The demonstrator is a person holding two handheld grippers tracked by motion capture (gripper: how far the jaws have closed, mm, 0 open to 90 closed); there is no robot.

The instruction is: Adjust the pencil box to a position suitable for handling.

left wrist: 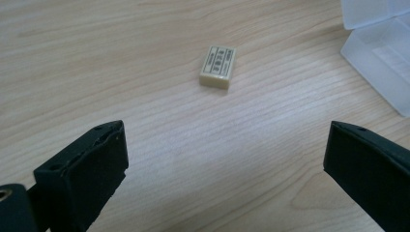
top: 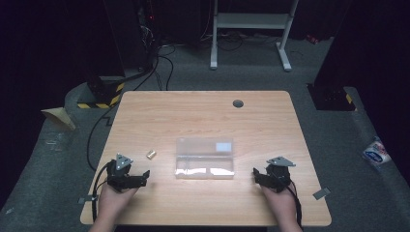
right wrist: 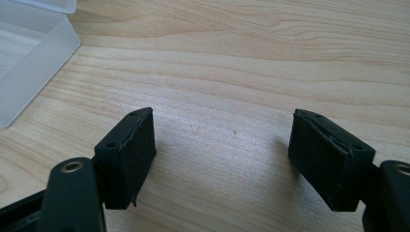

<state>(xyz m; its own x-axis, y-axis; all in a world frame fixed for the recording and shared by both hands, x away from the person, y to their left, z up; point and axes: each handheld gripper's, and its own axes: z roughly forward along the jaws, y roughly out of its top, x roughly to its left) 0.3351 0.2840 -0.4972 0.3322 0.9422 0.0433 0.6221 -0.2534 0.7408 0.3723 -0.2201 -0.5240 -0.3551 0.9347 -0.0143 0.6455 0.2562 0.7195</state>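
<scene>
A small cream eraser-like block (left wrist: 218, 66) with printed lettering lies flat on the wooden table (top: 203, 116), a short way beyond my left gripper (left wrist: 225, 169). That gripper's jaws stand wide open with bare wood between them. From above, the block (top: 151, 154) sits just left of a clear plastic box (top: 205, 158) lying open at the table's middle, and the left gripper (top: 143, 178) rests near the front left. My right gripper (top: 256, 175) rests at the front right, to the right of the box. Its jaws (right wrist: 222, 145) are open over bare wood, with the box's corner (right wrist: 24, 53) to their upper left.
A dark round grommet (top: 238, 103) sits in the far part of the tabletop. The box's edge (left wrist: 382, 48) lies right of the block. Beyond the table stand a white metal frame (top: 251, 21) and cables; a packet (top: 376, 152) lies on the floor at right.
</scene>
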